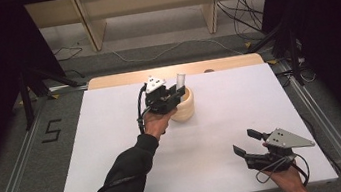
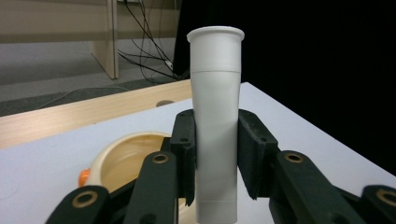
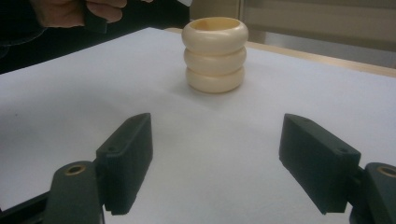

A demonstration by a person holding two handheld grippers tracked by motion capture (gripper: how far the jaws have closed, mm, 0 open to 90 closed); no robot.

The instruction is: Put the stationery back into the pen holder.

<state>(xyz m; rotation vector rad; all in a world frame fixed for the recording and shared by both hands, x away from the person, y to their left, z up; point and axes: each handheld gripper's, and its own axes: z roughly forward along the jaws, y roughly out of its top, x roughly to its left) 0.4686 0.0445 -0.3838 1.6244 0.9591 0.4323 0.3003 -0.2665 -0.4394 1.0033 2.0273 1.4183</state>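
One white tube (image 2: 215, 126) stands upright, clamped in the left tongs (image 2: 215, 156) just above the ribbed cream holder (image 3: 215, 54). Next, probably lower it inside. Right tongs (image 3: 217, 163) gape wide, holding nothing, over the surface (image 1: 113, 134).

Tube (image 2: 216, 126): white, looks like smooth matt plastic, faint seam lines near both ends; clamped between the matt black plastic pads (image 2: 253, 149) of the left gripper (image 2: 217, 158), whose pivots carry dull brass-coloured rings.
Holder (image 3: 215, 54), below the tube: cream, ribbed, smooth with a soft satin sheen.
Table (image 1: 115, 149) under the holder: matt white, paper-like sheet; bare pale wood strip (image 1: 120, 78) along the edge beyond the holder.
Right gripper (image 1: 245, 142): matt black jaws, flat grey metal-looking plate.
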